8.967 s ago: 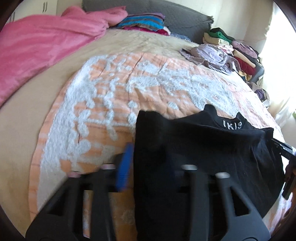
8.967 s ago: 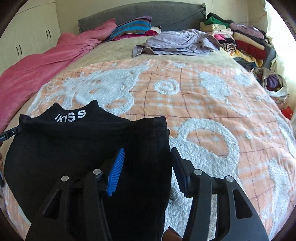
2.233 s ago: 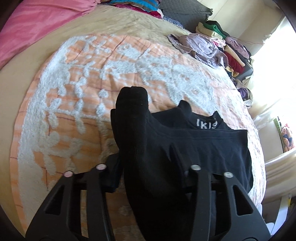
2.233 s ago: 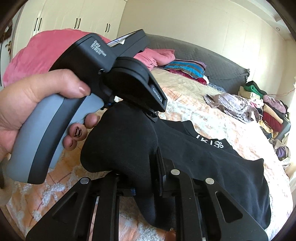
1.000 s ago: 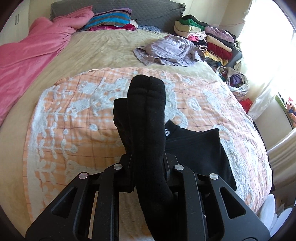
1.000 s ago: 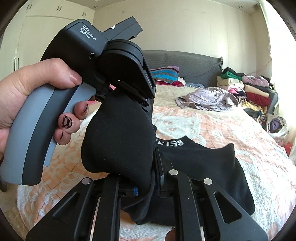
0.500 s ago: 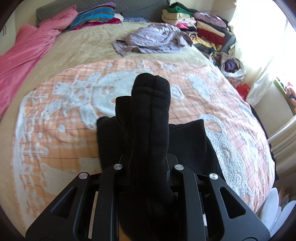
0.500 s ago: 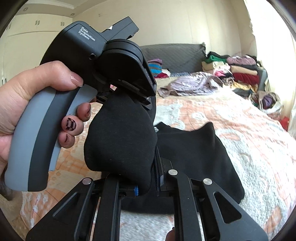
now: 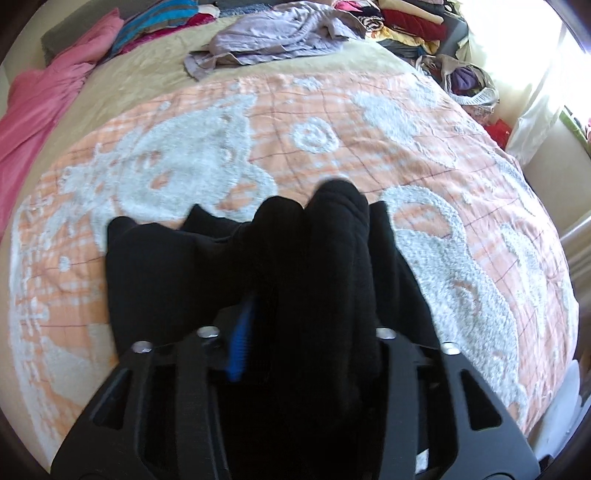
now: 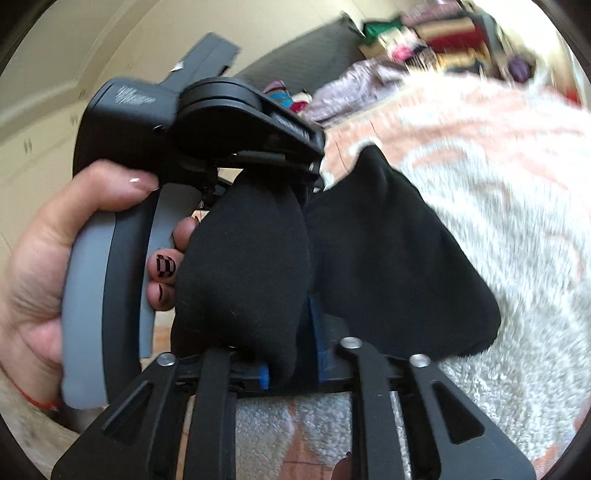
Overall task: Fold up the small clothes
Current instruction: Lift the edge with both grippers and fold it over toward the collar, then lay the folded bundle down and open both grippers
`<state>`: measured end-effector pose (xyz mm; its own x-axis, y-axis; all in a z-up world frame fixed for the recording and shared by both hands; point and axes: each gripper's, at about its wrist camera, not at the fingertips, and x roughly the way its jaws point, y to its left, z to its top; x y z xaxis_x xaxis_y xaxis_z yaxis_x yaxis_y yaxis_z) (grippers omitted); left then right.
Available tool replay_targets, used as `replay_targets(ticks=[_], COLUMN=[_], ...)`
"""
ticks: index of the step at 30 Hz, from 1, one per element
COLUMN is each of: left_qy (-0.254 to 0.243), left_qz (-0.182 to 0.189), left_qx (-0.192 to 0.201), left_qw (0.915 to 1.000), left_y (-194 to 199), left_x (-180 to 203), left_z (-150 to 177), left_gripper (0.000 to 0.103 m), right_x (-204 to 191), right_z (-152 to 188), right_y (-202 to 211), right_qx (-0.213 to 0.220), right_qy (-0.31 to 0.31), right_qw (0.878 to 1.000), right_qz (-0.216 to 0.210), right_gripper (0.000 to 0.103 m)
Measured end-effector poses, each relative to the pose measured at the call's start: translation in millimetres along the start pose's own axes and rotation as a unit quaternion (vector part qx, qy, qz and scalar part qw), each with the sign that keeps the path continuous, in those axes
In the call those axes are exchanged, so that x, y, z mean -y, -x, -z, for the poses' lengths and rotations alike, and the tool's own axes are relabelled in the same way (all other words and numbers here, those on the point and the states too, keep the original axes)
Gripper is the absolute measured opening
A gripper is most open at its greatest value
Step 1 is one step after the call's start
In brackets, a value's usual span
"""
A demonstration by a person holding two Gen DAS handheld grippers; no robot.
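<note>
A black garment (image 9: 177,266) lies folded on the orange and white blanket (image 9: 229,147). Its thick doubled fold (image 9: 332,258) runs up between the jaws of my left gripper (image 9: 306,325). Those jaws are opening, and the left blue pad (image 9: 240,339) shows bare beside the cloth. In the right wrist view another bunched part of the black garment (image 10: 243,266) hangs between the jaws of my right gripper (image 10: 291,354). These jaws are opening too, with both blue pads showing. A hand (image 10: 48,251) holds the left gripper's handle just above that bunch.
A pink blanket (image 9: 40,96) lies along the bed's left side. A crumpled lilac garment (image 9: 269,37) and stacks of folded clothes (image 9: 413,18) are at the far end. A bag of clothes (image 9: 465,81) stands by the bed's right edge.
Both grippers have sunk toward the bed with the black fold, and the right one has rolled. Both pairs of jaws have widened, so blue pads now show beside the cloth.
</note>
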<state>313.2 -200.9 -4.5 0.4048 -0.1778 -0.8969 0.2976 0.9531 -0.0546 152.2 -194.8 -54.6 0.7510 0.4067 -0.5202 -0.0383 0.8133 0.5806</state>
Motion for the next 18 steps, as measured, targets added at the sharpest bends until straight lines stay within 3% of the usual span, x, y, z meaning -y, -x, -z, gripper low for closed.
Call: replay_targets(ticks=[1, 3, 7, 10, 12, 15, 18], left_qy=[0.001, 0.007, 0.009, 0.010, 0.015, 0.029, 0.051], left_qz=[0.004, 0.037, 0.067, 0.060, 0.034, -0.004, -0.011], left_qx=[-0.003, -0.004, 0.020, 0.058, 0.076, 0.097, 0.093], left_qw=[1.0000, 0.9993, 0.9975, 0.9965, 0.9964, 0.9949, 0.9944], left_y=[-3, -4, 14, 38, 49, 58, 56], left_x=[3, 4, 4, -12, -31, -64, -92], left_z=[-2, -3, -1, 5, 15, 36, 58], left_gripper=[0.049, 0.071, 0.071, 0.071, 0.071, 0.071, 0.071], right_x=[8, 22, 35, 36, 33, 30, 34], right_z=[0, 0, 0, -5, -15, -37, -64], right_y=[-1, -2, 2, 12, 18, 19, 4], right_qx=[-0.008, -0.021, -0.038, -0.049, -0.054, -0.064, -0.098], right_qy=[-0.020, -0.053, -0.082, -0.074, -0.061, -0.051, -0.077], right_qw=[1.000, 0.998, 0.994, 0.994, 0.994, 0.993, 0.986], right_qz=[-0.014, -0.036, -0.059, -0.068, -0.069, -0.084, -0.114], right_gripper=[0.023, 0.023, 0.025, 0.045, 0.069, 0.074, 0.075])
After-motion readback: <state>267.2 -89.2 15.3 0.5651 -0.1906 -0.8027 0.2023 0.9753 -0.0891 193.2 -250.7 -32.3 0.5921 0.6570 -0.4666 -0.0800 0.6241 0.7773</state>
